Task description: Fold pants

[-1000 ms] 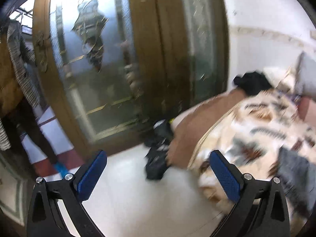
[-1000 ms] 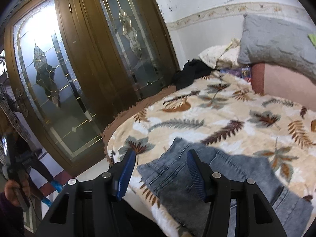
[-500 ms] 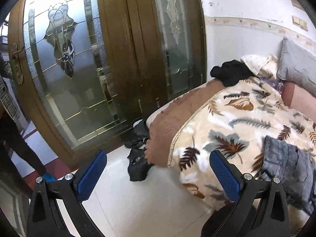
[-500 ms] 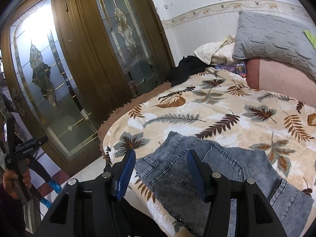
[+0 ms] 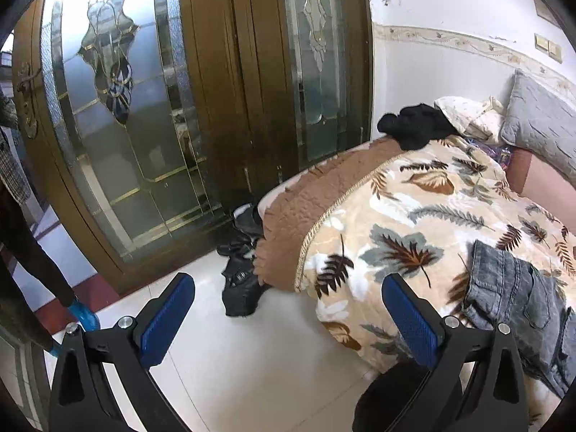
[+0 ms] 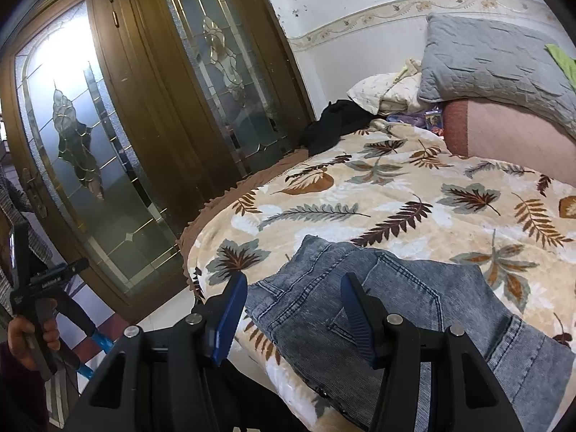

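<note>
The left gripper (image 5: 288, 316) points downward, jaws spread wide, nothing between them. The right gripper (image 6: 293, 315) also gapes, tilted down, gripping nothing.

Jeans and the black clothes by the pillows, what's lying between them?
Only the leaf-print blanket, bare between jeans and black clothes, in the right wrist view.

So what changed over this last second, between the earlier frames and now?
The left claw swung right toward the bed, bringing the jeans into its view. The right claw dipped slightly toward the jeans, whose waistband now shows clearly. Nothing was gripped or released: both claws stayed open and empty, and the jeans lie unmoved on the leaf-print blanket.
</note>
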Demonstrator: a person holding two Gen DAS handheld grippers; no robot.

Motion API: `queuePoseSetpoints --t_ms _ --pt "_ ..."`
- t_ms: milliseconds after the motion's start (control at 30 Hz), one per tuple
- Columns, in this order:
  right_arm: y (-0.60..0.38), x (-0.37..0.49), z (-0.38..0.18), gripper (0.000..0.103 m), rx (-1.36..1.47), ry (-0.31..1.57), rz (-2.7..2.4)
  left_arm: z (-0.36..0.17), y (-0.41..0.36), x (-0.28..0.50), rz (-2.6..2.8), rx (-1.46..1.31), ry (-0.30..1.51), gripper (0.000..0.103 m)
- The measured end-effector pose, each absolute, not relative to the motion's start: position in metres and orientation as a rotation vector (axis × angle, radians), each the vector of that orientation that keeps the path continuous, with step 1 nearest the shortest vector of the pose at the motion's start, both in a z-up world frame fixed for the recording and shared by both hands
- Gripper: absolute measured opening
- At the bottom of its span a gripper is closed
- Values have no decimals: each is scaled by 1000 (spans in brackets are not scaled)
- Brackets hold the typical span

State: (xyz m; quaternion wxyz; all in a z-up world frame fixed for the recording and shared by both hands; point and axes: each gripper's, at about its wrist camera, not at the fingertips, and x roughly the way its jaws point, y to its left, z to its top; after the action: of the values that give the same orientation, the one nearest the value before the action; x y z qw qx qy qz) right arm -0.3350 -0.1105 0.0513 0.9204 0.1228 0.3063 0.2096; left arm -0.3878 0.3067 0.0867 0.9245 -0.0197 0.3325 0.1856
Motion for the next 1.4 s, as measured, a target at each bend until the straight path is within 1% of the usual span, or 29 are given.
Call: queuePoseSetpoints --t_ms 100,200,367,433,533,633,733,933,1067,1200,1300,1400 --pt "-105 -337 56 58 253 620 452 78 313 -397 393 -26 709 103" --pt "-98 -343 58 58 229 613 466 76 318 -415 430 -6 697 103" --pt "-84 -340 47 58 179 684 461 68 331 -425 471 -35 682 103" --pt "-81 -340 54 58 194 663 471 69 335 -420 462 -46 709 103" --pt "-78 -345 70 58 201 599 494 83 337 -426 484 -34 658 103" --pt "-72 -348 71 58 183 598 505 91 338 -436 487 -43 619 103" --pt "-70 -349 67 58 167 627 495 88 338 -438 478 -53 618 103" --pt "-72 -349 72 58 186 616 485 75 351 -437 479 -74 659 103" --pt "-61 -335 74 58 164 651 484 76 373 -444 525 -94 632 103" --pt "-55 -314 90 58 215 648 471 74 398 -449 601 -104 613 103" --pt "-43 -302 102 58 228 629 481 66 415 -455 621 -128 604 103" --pt "-23 -295 102 58 195 650 492 46 426 -449 635 -132 653 103"
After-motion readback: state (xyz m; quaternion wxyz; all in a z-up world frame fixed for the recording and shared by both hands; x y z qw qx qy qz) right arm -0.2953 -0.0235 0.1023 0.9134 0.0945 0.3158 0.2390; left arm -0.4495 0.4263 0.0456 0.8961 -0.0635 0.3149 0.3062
